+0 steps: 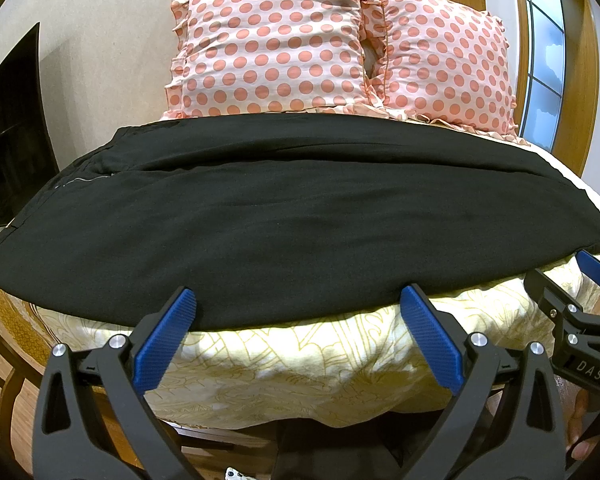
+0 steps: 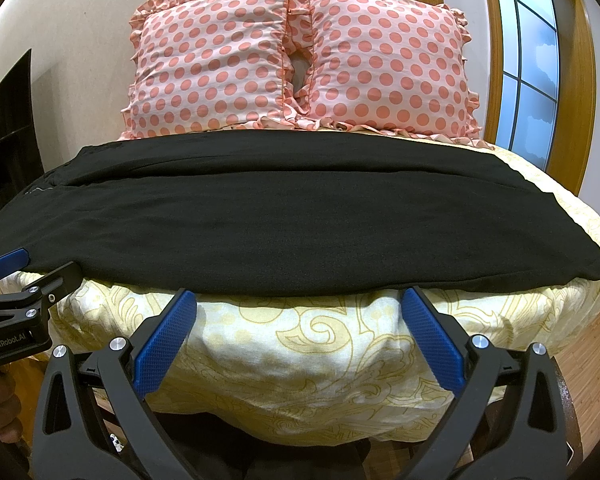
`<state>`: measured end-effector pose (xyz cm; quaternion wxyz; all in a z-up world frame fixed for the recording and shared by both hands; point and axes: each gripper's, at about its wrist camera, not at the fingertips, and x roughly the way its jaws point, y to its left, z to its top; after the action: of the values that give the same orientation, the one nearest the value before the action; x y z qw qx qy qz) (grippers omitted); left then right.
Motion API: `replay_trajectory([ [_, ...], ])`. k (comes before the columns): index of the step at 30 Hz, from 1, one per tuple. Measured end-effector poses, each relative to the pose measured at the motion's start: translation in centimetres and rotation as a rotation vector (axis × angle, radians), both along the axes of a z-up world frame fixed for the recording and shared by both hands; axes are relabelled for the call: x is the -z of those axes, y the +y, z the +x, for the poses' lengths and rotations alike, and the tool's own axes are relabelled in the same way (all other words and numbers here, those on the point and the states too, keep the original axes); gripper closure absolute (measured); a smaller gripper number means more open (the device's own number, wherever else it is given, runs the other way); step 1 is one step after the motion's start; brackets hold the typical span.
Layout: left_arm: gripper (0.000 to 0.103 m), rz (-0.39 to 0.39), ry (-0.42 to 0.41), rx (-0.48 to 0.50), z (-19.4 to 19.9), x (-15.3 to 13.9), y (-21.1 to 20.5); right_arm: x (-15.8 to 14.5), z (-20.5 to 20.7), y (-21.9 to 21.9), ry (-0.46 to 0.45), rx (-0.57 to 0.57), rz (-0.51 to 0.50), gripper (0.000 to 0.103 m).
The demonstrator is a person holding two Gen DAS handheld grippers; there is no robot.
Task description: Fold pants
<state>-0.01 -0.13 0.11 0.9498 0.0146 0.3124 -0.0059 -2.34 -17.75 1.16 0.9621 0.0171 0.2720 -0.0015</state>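
Observation:
Black pants (image 1: 284,224) lie flat across the bed, folded lengthwise, waist with zipper at the left, leg ends at the right; they also show in the right wrist view (image 2: 292,224). My left gripper (image 1: 296,300) is open, its blue pads at the pants' near edge, holding nothing. My right gripper (image 2: 298,300) is open and empty at the near edge further right. The right gripper shows at the right of the left wrist view (image 1: 580,280). The left gripper shows at the left of the right wrist view (image 2: 12,272).
The bed has a yellow patterned cover (image 2: 300,352). Two pink polka-dot pillows (image 2: 216,64) (image 2: 388,64) lean on the wall behind the pants. A dark TV (image 1: 8,140) stands at the left, a window (image 2: 528,72) at the right.

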Motion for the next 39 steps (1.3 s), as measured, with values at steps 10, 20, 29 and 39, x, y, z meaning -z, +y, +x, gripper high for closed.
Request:
replay_trajectory([
  [10, 0.002, 0.000, 0.000, 0.000, 0.0, 0.0, 0.0, 0.2, 0.0, 0.0, 0.001, 0.001, 0.002, 0.001],
  [20, 0.002, -0.001, 0.034, 0.009, 0.2, -0.5, -0.1, -0.2, 0.2, -0.2, 0.013, -0.020, 0.001, 0.001],
  [29, 0.002, 0.042, 0.002, 0.018, -1.2, -2.2, 0.3, -2.4, -0.6, -3.0, 0.030, -0.204, 0.136, 0.001],
  [39, 0.002, -0.027, -0.081, -0.078, 2.7, -6.6, 3.5, -10.3, 9.2, -14.7, 0.032, 0.144, 0.318, 0.001],
])
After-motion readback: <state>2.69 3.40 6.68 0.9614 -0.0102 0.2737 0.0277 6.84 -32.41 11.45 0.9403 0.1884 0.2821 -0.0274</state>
